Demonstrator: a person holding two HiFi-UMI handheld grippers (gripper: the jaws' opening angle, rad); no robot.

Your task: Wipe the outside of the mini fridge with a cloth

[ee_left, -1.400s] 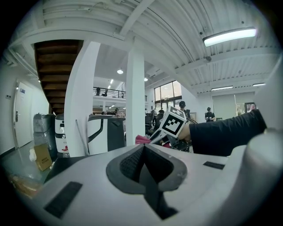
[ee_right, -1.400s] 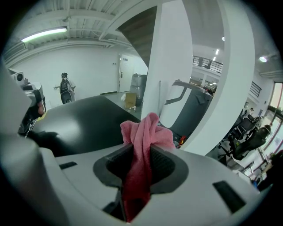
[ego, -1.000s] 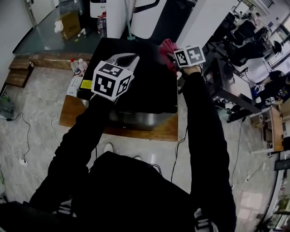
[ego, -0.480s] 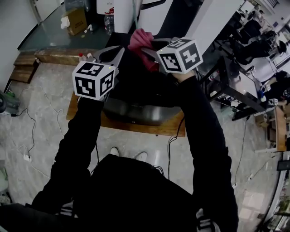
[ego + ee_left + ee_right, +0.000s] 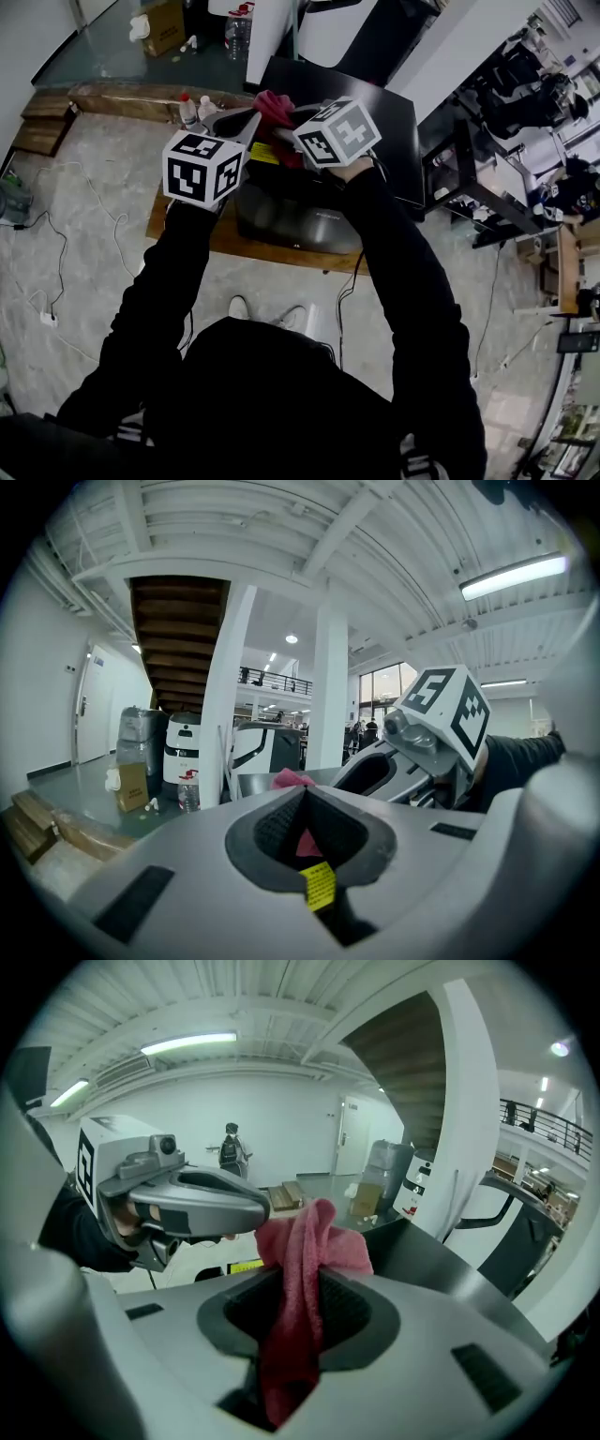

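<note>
The mini fridge (image 5: 386, 120) has a black top and a silver front and stands on a wooden pallet (image 5: 272, 255). My right gripper (image 5: 281, 118) is shut on a pink cloth (image 5: 271, 105) and holds it in the air over the fridge's left side. In the right gripper view the cloth (image 5: 302, 1241) runs down between the shut jaws of my right gripper (image 5: 305, 1277). My left gripper (image 5: 251, 115) is shut, its tips right beside the cloth. The left gripper view shows the shut left gripper (image 5: 302, 791) with the cloth (image 5: 292, 778) just past it.
Small bottles (image 5: 190, 111) stand at the pallet's left end. A cardboard box (image 5: 165, 28) and a water bottle (image 5: 239, 19) lie beyond. Cables (image 5: 56, 234) trail over the tiled floor at left. A black desk frame (image 5: 469, 183) stands to the right.
My right gripper has carried the cloth from the fridge's far right corner leftward, up off the top. The left gripper has risen and the two now meet tip to tip.
</note>
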